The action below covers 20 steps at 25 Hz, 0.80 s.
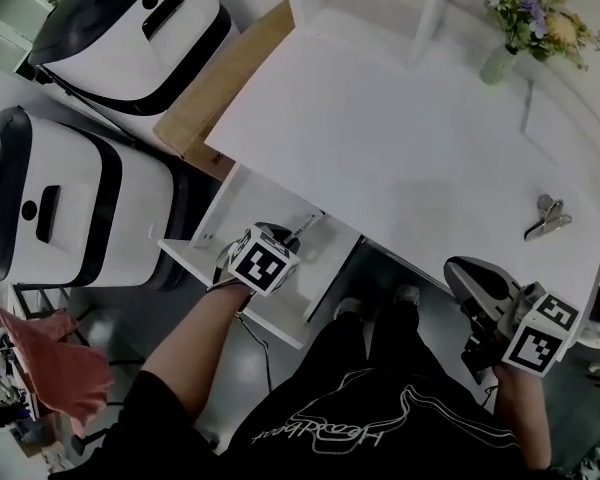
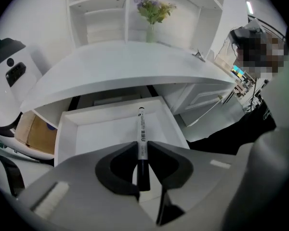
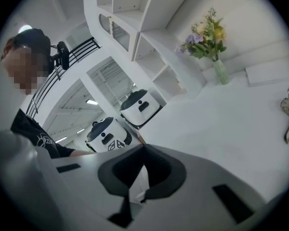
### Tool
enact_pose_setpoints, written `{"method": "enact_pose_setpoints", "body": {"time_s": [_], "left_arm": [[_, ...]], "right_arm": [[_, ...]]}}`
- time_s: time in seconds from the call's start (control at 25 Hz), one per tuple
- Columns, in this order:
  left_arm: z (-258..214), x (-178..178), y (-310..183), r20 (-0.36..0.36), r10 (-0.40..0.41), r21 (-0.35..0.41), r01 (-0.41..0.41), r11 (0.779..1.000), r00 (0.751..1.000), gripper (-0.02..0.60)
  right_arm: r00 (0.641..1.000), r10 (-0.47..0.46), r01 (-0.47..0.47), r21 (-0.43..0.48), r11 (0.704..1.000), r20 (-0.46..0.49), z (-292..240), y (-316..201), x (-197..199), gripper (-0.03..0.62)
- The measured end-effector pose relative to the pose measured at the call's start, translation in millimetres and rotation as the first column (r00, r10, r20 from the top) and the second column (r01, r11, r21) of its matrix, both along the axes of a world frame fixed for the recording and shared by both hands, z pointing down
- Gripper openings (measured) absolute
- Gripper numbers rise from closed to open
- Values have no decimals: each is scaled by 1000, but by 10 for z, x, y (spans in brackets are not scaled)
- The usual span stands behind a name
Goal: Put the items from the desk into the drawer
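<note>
Here the marker (image 2: pixel 141 139) is pinched between the closed jaws of the left gripper (image 2: pixel 142 149), its tip pointing far over the open white drawer (image 2: pixel 94 129) below the desk's near-left edge. The white desk (image 1: pixel 400 158) carries metal clips (image 1: pixel 548 218) at its right and a vase of flowers (image 1: pixel 525 13) at the far side. The right gripper (image 3: pixel 143 148) hangs off the near-right corner, jaws together on nothing.

The head view looks steeply down on the big white desk top (image 1: pixel 400 158). The left gripper view sits low, close over the open white drawer (image 2: pixel 96 129), facing the desk. The right gripper view looks across the desk. All three show the glass vase of purple flowers (image 1: pixel 498 65).
</note>
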State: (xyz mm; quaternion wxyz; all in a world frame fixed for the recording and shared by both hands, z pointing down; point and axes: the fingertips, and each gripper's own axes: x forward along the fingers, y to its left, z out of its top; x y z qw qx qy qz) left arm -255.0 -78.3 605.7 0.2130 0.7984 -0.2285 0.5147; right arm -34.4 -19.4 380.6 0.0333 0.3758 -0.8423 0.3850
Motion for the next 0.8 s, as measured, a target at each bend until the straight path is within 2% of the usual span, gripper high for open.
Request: {"method": "enact_pose_setpoints", "body": {"time_s": [0.2,0.48,0.68,0.8], "left_arm": [[436,16,-3,47,49,-75,-45,996,998,74],[864,118,40,70,122,-81,-117,990,990,74],[1032,155,35,68,94,-92,-87,992,993,75],[1105,142,30,75,87,-90,-80,993,993,75]], "right_arm": [[1000,27,-27,-26,999,-12,140,60,125,9],[999,19,-20,-60,998,-28,225,115,112,9],[998,57,-52,-100,994,39,281,35,152,9],[998,63,-59,-104,993,29,277,-6,176,9]]}}
